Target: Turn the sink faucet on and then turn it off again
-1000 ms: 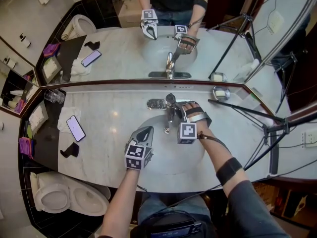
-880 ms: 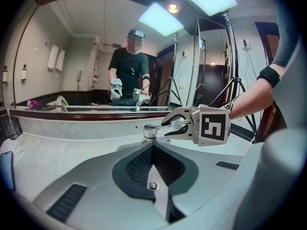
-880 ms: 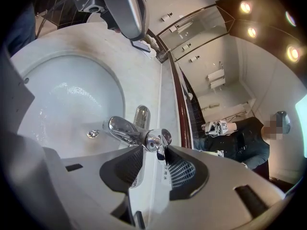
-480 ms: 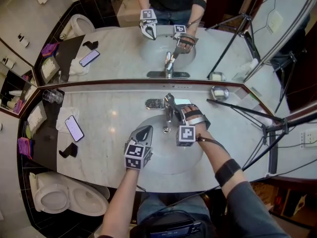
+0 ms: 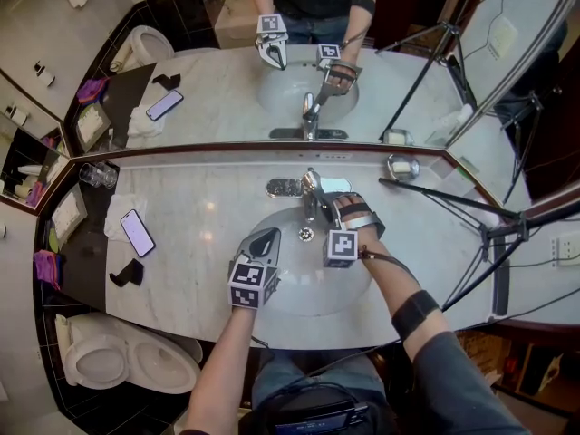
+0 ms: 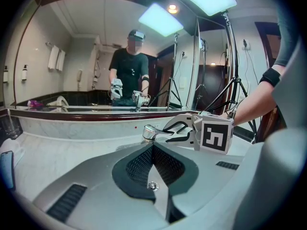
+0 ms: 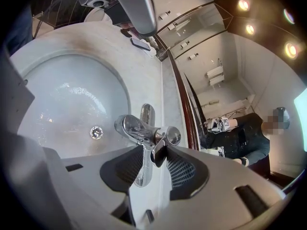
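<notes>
In the head view the right gripper (image 5: 326, 205) covers most of the handle of the chrome single-lever sink faucet (image 5: 311, 191), and no view makes clear whether water leaves the spout. The faucet is polished and mirror-bright, with a short spout over the white oval basin (image 7: 62, 95) and a slim lever (image 7: 143, 166). It stands at the basin's rear edge on the pale marble counter (image 5: 190, 216), just before the wall mirror (image 5: 227, 107). The right gripper's jaws sit narrowly apart, their pads clamped on that lever from both sides. The left gripper (image 5: 265, 240), jaws fully together and empty, hangs over the basin's near-left side, apart from the faucet.
</notes>
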{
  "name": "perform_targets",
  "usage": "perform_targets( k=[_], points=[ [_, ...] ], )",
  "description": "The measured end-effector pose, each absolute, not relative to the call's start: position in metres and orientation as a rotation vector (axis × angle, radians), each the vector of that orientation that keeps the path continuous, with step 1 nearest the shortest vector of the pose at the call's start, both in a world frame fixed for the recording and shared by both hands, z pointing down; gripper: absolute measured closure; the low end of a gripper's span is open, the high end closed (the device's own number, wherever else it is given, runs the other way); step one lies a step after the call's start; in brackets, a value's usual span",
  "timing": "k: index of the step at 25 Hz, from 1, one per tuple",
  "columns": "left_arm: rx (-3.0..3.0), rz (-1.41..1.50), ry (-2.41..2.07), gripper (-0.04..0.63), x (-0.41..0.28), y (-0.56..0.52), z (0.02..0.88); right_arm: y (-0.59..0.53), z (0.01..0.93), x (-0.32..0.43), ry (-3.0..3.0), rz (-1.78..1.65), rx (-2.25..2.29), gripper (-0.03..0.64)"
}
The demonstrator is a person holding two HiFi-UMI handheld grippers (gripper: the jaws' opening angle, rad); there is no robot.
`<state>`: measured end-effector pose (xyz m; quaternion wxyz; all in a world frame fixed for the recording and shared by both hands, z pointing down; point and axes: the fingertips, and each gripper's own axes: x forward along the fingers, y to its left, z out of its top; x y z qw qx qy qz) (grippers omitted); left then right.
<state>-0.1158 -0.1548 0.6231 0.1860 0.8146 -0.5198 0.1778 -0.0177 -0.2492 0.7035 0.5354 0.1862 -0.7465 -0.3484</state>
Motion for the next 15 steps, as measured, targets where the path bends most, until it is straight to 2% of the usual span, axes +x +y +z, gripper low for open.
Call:
perform_targets(
  k=[15],
  points=[
    [2.304, 0.516, -1.518, 0.595, -0.129, -0.129, 0.586, -0.214, 0.659, 0.003, -1.854, -0.680, 0.581, 0.459]
  ],
)
